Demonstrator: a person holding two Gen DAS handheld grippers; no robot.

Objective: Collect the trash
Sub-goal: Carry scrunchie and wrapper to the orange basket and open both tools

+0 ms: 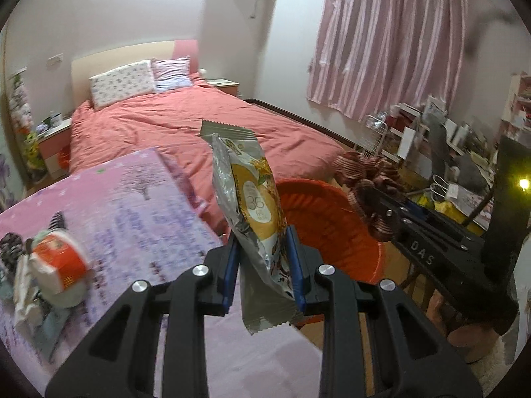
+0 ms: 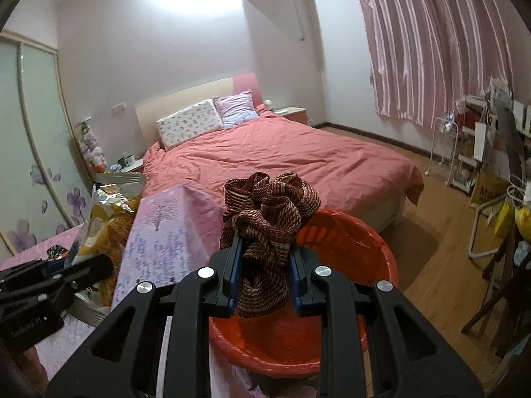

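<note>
Holding a snack wrapper (image 1: 252,219) upright, the left tongs (image 1: 264,265) have their blue pads pinched on its lower half, so they're closed down to just the thickness of the foil. It's a silvery packet with a yellow front, crimped ends sticking out above and below the grip. Right behind it sits the orange bin (image 1: 332,219), lined with an orange bag, just off the edge of the pink tabletop (image 1: 132,205).

Over on the other side, the right tongs (image 2: 265,275) are clamped on a scrunched-up brown striped cloth (image 2: 268,209), a knitted-looking thing bunched into a ball above the pads. It hangs right over the near rim of the bin (image 2: 371,232), whose open mouth is directly below and ahead.

More trash is left on the tabletop at the left: a crumpled white-and-red wrapper (image 1: 56,265) with some other scraps beside it, a bit blurry so I can't say what they are.

Background is a bedroom: bed (image 2: 282,156) with a salmon duvet and two pillows, pink curtains (image 2: 438,43) on the right, cluttered shelves (image 1: 431,139) under them, wood floor (image 2: 438,248).
</note>
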